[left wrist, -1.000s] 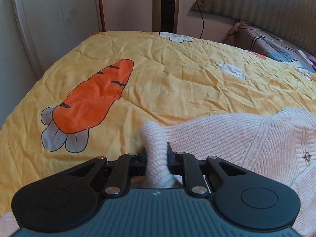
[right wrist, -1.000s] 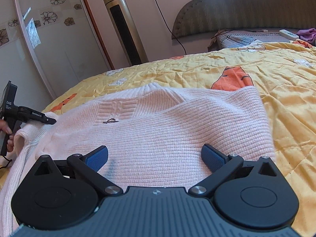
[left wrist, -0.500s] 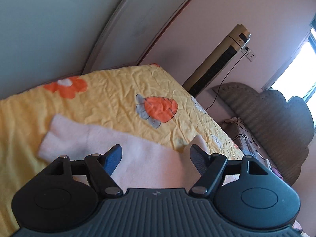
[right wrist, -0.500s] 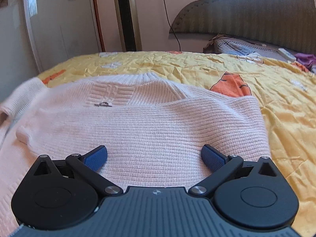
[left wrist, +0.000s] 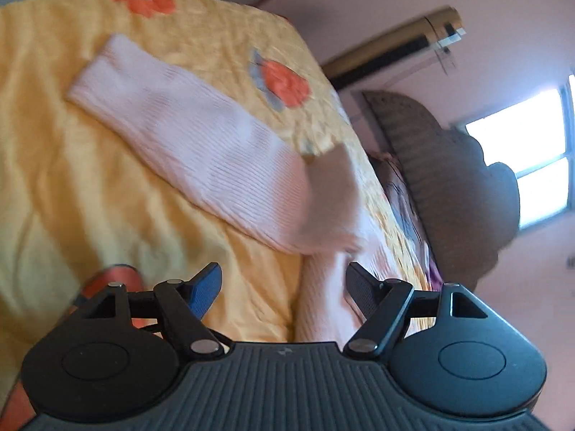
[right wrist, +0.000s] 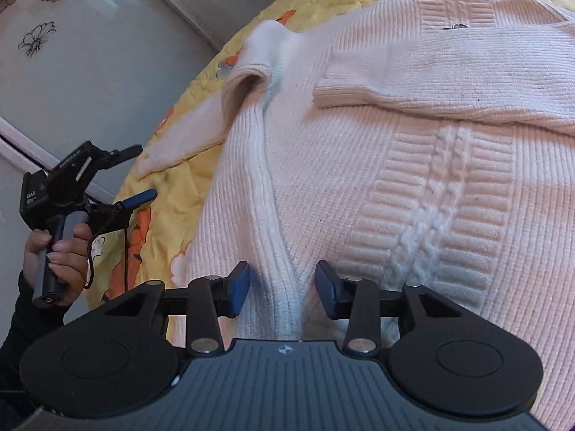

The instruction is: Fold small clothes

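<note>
A pale pink knit sweater lies spread on the yellow bedspread. One sleeve is folded across its chest. The other sleeve lies stretched out flat on the bedspread. My left gripper is open and holds nothing, pulled back from that sleeve; the right wrist view shows it off the bed's corner, held by a hand. My right gripper is closing around a raised ridge of the sweater's side edge. Its pads stand just clear of the knit.
A tower fan, a padded headboard and a bright window lie beyond the bed. A pale wardrobe door with flower decals stands close to the bed's rounded edge on the left.
My left gripper let go of the sleeve cuff, opened and drew away, rolling as it went; the sleeve now lies flat. My right gripper moved left to the sweater's side ridge, its jaws narrowing.
</note>
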`<action>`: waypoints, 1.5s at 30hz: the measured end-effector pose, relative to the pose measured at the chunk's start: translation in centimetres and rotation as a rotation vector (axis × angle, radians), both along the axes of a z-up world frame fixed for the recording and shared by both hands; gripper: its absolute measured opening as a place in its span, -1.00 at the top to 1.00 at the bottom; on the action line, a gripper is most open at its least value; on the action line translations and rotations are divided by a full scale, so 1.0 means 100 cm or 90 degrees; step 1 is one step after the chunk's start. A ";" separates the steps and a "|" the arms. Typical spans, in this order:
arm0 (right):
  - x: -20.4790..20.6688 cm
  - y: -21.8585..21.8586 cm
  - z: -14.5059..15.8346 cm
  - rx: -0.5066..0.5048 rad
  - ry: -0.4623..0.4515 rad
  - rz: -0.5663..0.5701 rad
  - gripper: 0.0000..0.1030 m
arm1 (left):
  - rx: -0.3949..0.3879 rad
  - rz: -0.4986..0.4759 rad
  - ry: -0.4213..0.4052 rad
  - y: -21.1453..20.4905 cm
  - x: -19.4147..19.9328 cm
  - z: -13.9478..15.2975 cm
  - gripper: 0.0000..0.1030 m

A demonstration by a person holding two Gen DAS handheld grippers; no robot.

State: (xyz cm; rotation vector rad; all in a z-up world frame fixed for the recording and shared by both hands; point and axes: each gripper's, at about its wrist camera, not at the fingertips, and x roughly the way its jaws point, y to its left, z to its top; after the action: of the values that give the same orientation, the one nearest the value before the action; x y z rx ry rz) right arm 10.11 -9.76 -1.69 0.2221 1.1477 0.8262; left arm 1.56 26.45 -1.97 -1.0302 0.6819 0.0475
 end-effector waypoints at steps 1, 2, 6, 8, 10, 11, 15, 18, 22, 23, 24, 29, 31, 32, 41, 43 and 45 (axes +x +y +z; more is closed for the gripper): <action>-0.003 0.000 0.002 0.006 0.012 0.001 0.07 | 0.019 -0.013 -0.010 -0.007 0.004 0.005 -0.47; -0.007 0.002 0.003 0.014 0.025 0.011 0.06 | 0.039 -0.009 -0.019 -0.011 0.006 0.011 -0.47; -0.033 0.027 0.010 0.048 0.050 0.084 0.64 | 0.040 0.074 -0.011 0.006 0.002 0.016 -0.47; -0.048 0.050 0.022 0.076 0.029 0.120 0.64 | 0.044 0.147 0.007 0.027 -0.012 0.020 -0.47; -0.059 0.077 0.032 0.108 0.022 0.157 0.64 | 0.048 0.214 0.039 0.046 -0.025 0.019 -0.47; -0.065 0.094 0.036 0.105 0.009 0.177 0.64 | 0.046 0.248 0.061 0.058 -0.030 0.018 -0.47; -0.077 0.150 0.009 -0.002 -0.007 0.225 0.27 | 0.010 0.316 0.086 0.091 -0.041 0.003 -0.48; -0.081 0.155 0.008 0.045 0.020 0.212 -0.53 | -0.053 0.301 0.097 0.103 -0.040 -0.013 -0.48; -0.087 0.140 0.036 0.079 -0.004 0.219 -0.61 | -0.069 0.285 0.088 0.101 -0.028 -0.024 -0.48; -0.086 0.132 0.042 0.090 -0.007 0.210 -0.61 | -0.061 0.291 0.089 0.100 -0.025 -0.023 -0.48; -0.083 0.124 0.048 0.098 -0.009 0.201 -0.61 | -0.049 0.299 0.092 0.098 -0.021 -0.022 -0.48; -0.064 0.094 0.076 0.121 -0.040 0.148 -0.61 | 0.084 0.270 0.135 0.090 0.005 -0.013 0.85; -0.054 0.086 0.083 0.134 -0.044 0.129 -0.61 | 0.154 0.271 0.149 0.083 0.013 -0.011 0.85; -0.047 0.082 0.087 0.141 -0.048 0.117 -0.61 | 0.197 0.263 0.154 0.078 0.018 -0.009 0.86; 0.019 0.048 0.105 0.209 -0.043 -0.002 -0.65 | 0.504 0.214 -0.060 -0.046 0.027 0.079 0.86; 0.039 0.040 0.103 0.234 -0.034 -0.034 -0.65 | 0.582 0.123 -0.134 -0.100 0.033 0.086 0.86; 0.057 0.028 0.101 0.264 -0.022 -0.063 -0.68 | 0.627 0.031 -0.177 -0.152 0.040 0.076 0.86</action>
State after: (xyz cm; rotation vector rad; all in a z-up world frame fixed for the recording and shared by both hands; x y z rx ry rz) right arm 15.82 -7.00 8.42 0.6009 0.9166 0.9699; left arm 5.60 11.22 5.67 -0.0949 0.2982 0.2515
